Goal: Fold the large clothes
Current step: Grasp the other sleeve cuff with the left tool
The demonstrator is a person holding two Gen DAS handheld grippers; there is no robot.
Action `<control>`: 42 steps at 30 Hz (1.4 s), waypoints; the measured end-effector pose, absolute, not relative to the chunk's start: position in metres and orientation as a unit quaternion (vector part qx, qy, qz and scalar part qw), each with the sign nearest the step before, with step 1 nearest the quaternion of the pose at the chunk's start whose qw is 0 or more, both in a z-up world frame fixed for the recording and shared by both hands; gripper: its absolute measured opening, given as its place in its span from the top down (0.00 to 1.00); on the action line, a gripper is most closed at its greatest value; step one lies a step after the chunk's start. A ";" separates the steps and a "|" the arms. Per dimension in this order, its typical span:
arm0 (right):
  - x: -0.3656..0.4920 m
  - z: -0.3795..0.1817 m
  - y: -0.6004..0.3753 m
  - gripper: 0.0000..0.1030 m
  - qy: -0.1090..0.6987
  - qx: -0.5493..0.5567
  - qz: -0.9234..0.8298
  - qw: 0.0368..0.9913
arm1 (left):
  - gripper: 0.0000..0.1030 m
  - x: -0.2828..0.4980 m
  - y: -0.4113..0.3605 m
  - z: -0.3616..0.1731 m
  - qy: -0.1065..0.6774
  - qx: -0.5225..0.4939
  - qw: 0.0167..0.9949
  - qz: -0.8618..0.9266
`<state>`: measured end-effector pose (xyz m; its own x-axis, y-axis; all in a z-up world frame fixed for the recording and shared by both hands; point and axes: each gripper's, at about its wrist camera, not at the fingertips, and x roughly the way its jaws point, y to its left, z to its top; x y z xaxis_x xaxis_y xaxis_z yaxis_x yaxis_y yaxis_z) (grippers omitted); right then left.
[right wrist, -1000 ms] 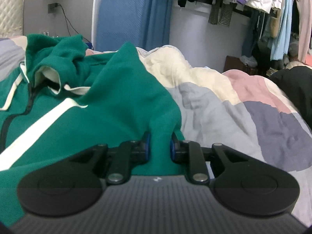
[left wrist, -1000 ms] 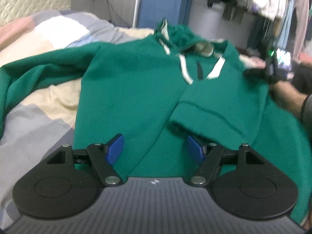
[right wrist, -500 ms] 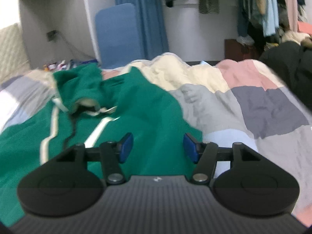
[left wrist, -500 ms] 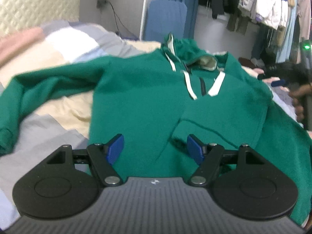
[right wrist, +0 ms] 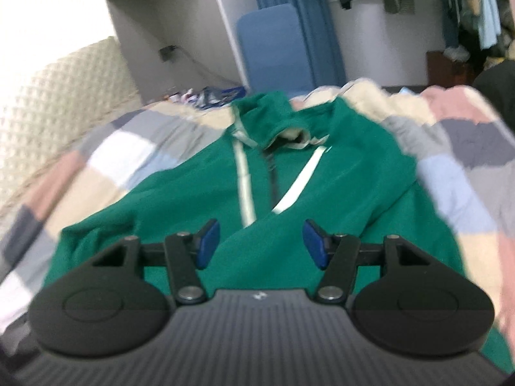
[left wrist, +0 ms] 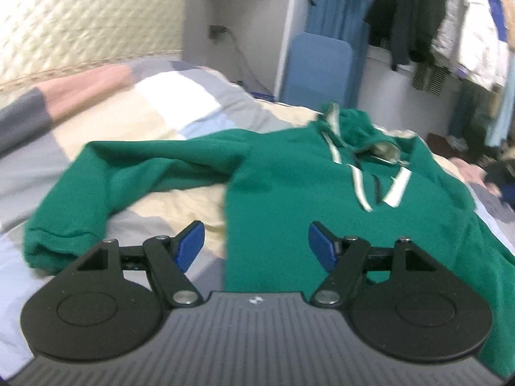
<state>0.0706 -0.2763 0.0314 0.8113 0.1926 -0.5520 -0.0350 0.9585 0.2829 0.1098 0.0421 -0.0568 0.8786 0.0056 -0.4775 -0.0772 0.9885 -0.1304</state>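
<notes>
A green zip hoodie point(left wrist: 289, 199) with white trim lies face up on the bed, hood toward the far end. Its left sleeve point(left wrist: 135, 173) stretches out to the left, with the cuff point(left wrist: 48, 244) bent back toward me. In the left wrist view my left gripper point(left wrist: 256, 244) hovers open above the hoodie's lower left edge, with nothing between the blue pads point(left wrist: 190, 246). The right wrist view is blurred. There my right gripper point(right wrist: 260, 244) hangs open over the front of the hoodie point(right wrist: 322, 199), clear of the cloth. The right sleeve looks folded in over the body.
A patchwork quilt point(left wrist: 167, 109) in grey, cream, pink and white covers the bed. A quilted headboard point(left wrist: 80, 25) runs along the left. Behind the bed stand a blue panel point(left wrist: 318, 67) and a rack of hanging clothes point(left wrist: 450, 25). A dark heap point(right wrist: 499, 87) lies at the right.
My right gripper let go of the hoodie's right edge, opened, and drew back and up, so it now sees the whole front. My left gripper rose and swung left, which brought the left sleeve into view.
</notes>
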 end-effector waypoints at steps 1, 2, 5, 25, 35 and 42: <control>0.065 0.029 -0.272 0.43 0.301 0.130 0.065 0.942 | 0.26 0.112 0.050 -0.056 0.247 -0.080 0.965 0.033; 0.059 0.025 -0.268 0.43 0.302 0.127 0.068 0.942 | 0.26 0.114 0.059 -0.055 0.248 -0.089 0.963 0.047; 0.053 0.014 -0.257 0.43 0.314 0.106 0.076 0.940 | 0.23 0.122 0.083 -0.055 0.251 -0.094 0.958 0.102; 0.089 -0.044 -0.274 0.05 0.401 0.190 0.071 0.893 | 0.21 0.150 0.150 -0.092 0.249 -0.190 0.901 0.300; 0.089 -0.052 -0.279 0.05 0.422 0.220 0.070 0.877 | 0.21 0.135 0.169 -0.084 0.191 -0.195 0.864 0.423; 0.091 -0.056 -0.273 0.05 0.431 0.207 0.071 0.875 | 0.20 0.145 0.205 -0.113 0.257 -0.282 0.830 0.408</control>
